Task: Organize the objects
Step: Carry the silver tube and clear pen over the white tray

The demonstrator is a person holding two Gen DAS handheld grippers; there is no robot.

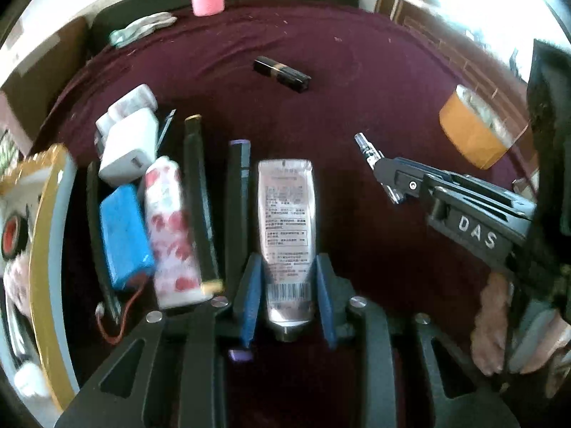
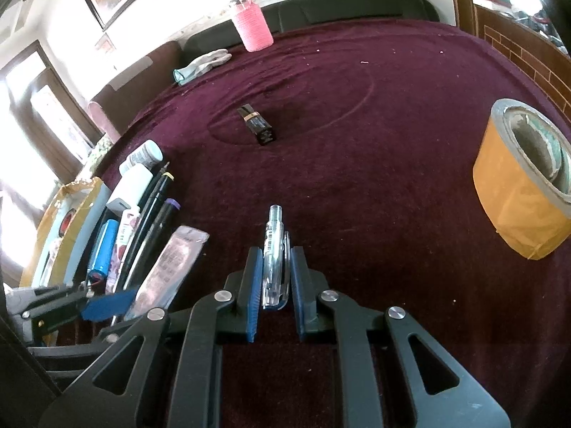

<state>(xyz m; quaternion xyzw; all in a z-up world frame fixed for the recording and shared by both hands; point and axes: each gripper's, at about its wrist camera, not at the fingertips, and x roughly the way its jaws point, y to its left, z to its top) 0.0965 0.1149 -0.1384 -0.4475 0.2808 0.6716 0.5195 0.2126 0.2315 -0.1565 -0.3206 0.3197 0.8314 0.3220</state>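
— Where does the silvery squeeze tube (image 1: 285, 221) lie?
— On the maroon-clothed desk (image 1: 357, 89), right of the dark purple-capped pen (image 1: 238, 192).
— And the small black lipstick case (image 2: 257, 125)?
— Farther back, mid-desk; the brown tape roll (image 2: 517, 185) sits far right.

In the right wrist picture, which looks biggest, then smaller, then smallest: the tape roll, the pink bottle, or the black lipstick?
As they look in the right wrist view:
1. Tape roll, though it is also nearest the camera.
2. Pink bottle, far back.
3. Black lipstick, clearly smallest.
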